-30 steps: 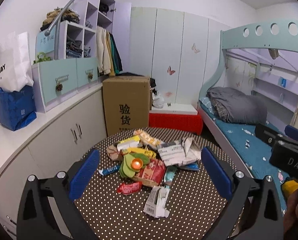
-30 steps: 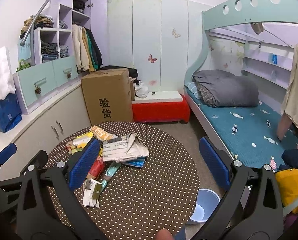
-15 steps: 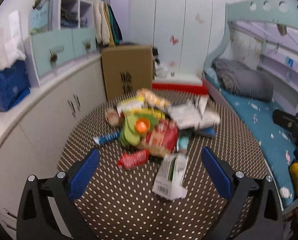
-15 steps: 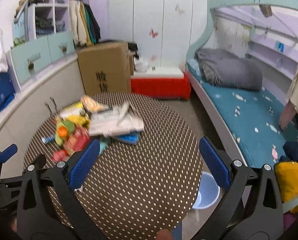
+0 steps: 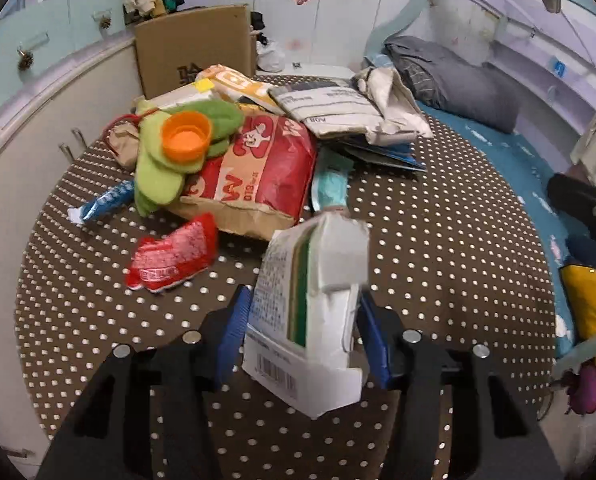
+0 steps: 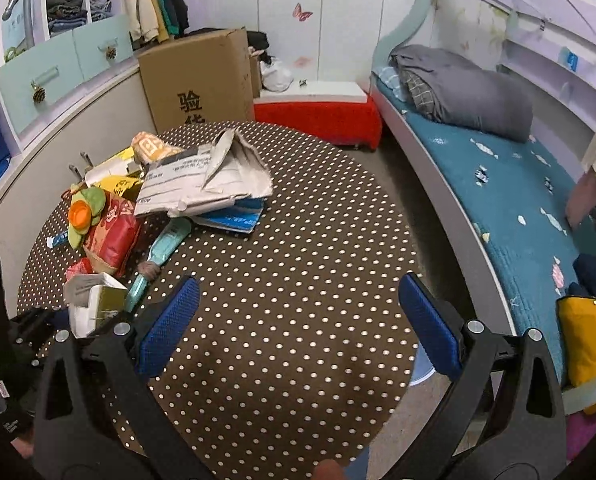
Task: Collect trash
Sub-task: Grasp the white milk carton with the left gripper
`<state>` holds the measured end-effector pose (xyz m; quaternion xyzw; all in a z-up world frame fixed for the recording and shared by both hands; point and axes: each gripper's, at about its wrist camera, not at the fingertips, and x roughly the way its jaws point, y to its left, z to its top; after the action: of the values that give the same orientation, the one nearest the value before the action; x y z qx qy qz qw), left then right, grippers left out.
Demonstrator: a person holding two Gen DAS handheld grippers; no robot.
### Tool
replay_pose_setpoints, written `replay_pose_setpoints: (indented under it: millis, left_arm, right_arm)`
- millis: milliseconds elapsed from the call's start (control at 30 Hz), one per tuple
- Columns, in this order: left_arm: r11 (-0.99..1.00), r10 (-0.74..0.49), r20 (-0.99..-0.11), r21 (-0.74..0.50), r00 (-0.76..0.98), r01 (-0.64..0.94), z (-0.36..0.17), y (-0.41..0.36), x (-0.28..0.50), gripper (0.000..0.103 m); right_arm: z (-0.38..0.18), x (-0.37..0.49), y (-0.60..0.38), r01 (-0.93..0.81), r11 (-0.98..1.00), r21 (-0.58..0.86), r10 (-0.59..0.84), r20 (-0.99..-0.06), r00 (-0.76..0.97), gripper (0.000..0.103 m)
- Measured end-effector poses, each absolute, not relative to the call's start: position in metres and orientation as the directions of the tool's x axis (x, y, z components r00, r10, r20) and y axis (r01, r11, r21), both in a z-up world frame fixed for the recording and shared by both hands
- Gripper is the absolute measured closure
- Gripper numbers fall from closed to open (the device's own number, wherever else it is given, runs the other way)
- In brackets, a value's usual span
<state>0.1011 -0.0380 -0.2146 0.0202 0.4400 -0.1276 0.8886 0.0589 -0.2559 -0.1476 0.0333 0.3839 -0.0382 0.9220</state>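
A pile of trash lies on a round brown polka-dot table [image 5: 438, 264]. My left gripper [image 5: 304, 332] is shut on a white and green carton [image 5: 314, 304] at the table's near edge; the carton also shows in the right wrist view [image 6: 93, 304]. Behind it lie a small red wrapper [image 5: 173, 254], a red snack bag [image 5: 257, 172], a green peel with an orange cap [image 5: 185, 136], a blue wrapper [image 5: 105, 200], a teal tube [image 5: 330, 188] and crumpled mailers [image 5: 350, 108]. My right gripper [image 6: 298, 328] is open and empty over the table's near right part.
A cardboard box [image 6: 197, 80] and a red stool [image 6: 318, 116] stand beyond the table. A bed [image 6: 518, 184] runs along the right. Cabinets [image 6: 29, 160] curve along the left. A pale blue bin's rim [image 6: 422, 376] shows under the table's right edge.
My left gripper moved down and forward to the pile and shut on the white and green carton. My right gripper tilted down over the table and stayed open.
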Motion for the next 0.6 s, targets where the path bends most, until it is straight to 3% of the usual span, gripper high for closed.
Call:
replay_pose_setpoints:
  millis: [333, 600]
  left_arm:
    - [0.970, -0.238, -0.739, -0.146, 0.630, 0.195, -0.197, 0.003, 0.068, 0.052]
    - [0.988, -0.126, -0.706, -0.150, 0.697, 0.027, -0.180, 0.066, 0.060, 0.052]
  right_arm:
    - [-0.151, 0.075, -0.223, 0.005, 0.998, 0.058, 0.039, -0.723, 0.689, 0.006]
    - [-0.143, 0.107, -0.145, -0.242, 0.964, 0.106, 0.248, -0.685, 0.686, 0.008]
